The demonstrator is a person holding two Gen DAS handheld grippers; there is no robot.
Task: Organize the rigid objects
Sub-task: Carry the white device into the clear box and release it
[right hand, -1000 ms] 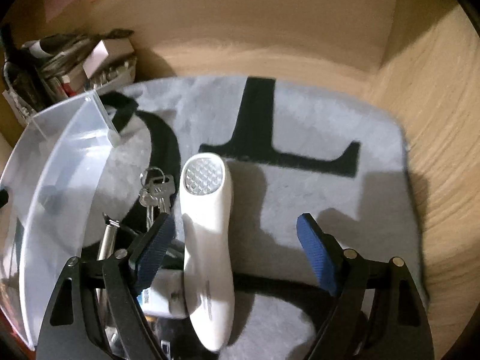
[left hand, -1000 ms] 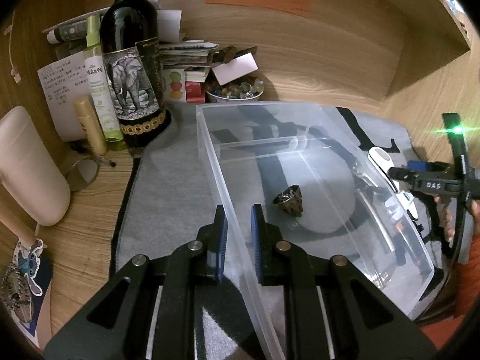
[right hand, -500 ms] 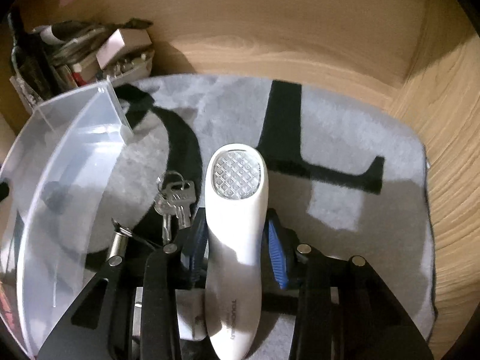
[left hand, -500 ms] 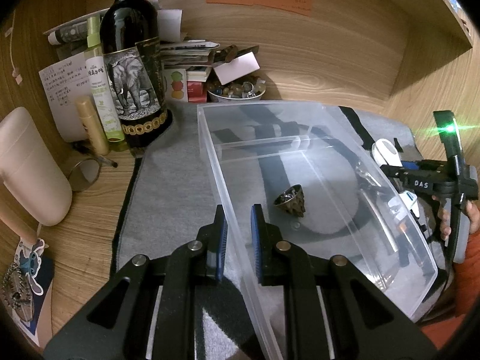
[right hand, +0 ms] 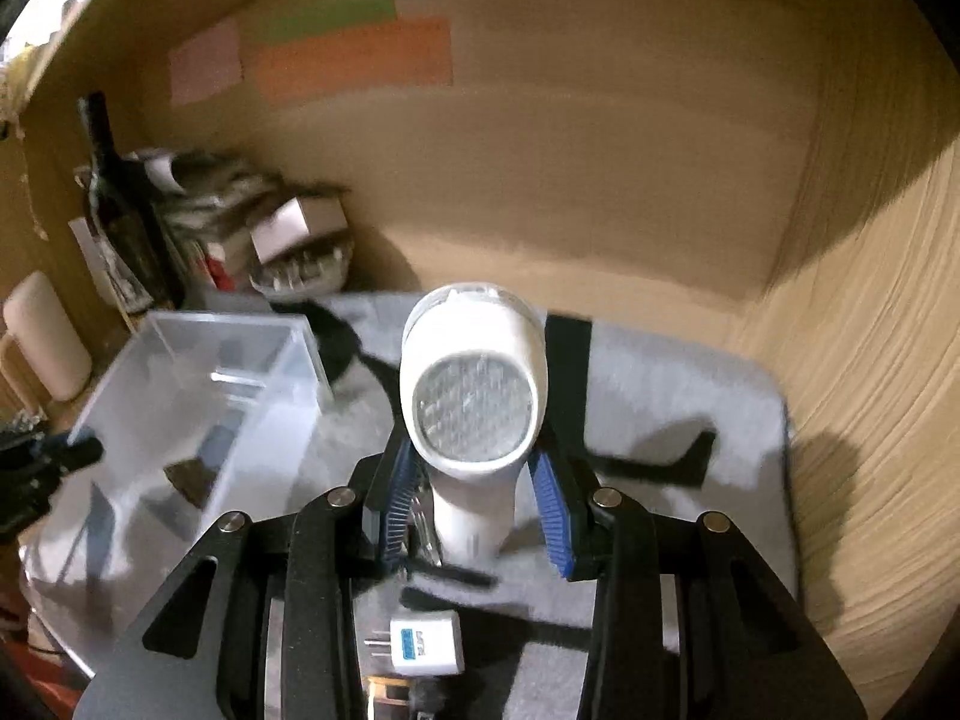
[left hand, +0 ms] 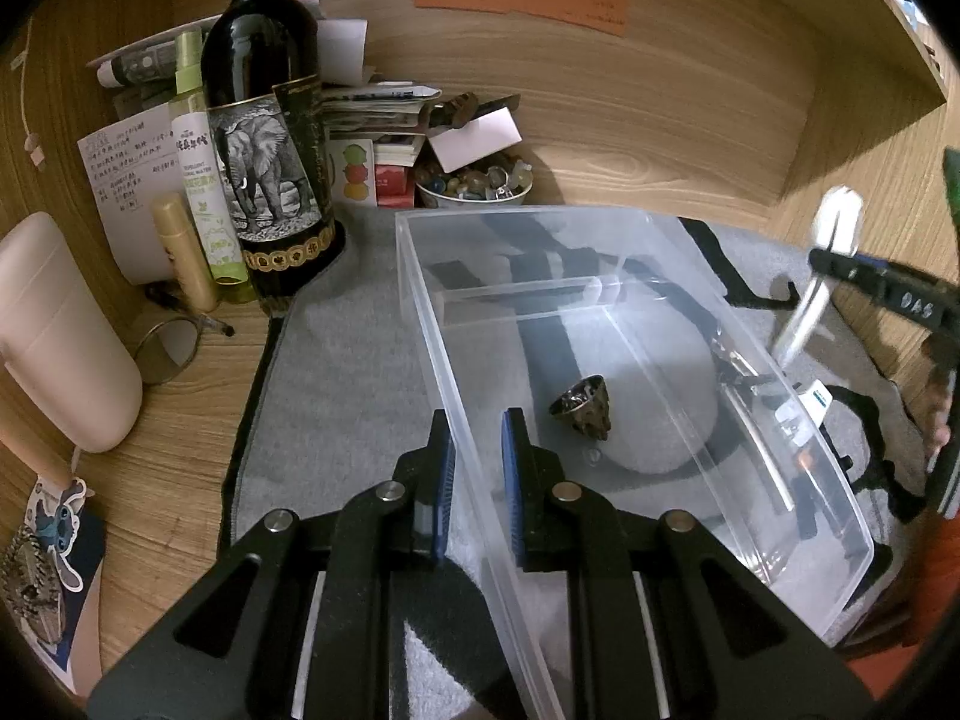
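Observation:
A clear plastic box (left hand: 744, 360) lies on the grey mat, with a small dark metal cup (left hand: 585, 408) inside. My left gripper (left hand: 475, 456) is shut on the box's near left wall. My right gripper (right hand: 474, 498) is shut on a white handheld device (right hand: 474, 396) with a mesh head, lifted above the mat and tilted up. In the left wrist view the device (left hand: 825, 264) is blurred, raised beside the box's right wall. The box also shows in the right wrist view (right hand: 198, 384), to the left of the device.
A white plug adapter (right hand: 423, 642) lies on the mat under my right gripper. A wine bottle (left hand: 267, 138), spray bottle (left hand: 201, 162), bowl of trinkets (left hand: 474, 183) and papers crowd the back left. A beige container (left hand: 54, 336) stands at left. Wooden walls enclose the desk.
My right gripper closed on the white device, then lifted it off the mat and tilted it upward. My left gripper and the box stayed put.

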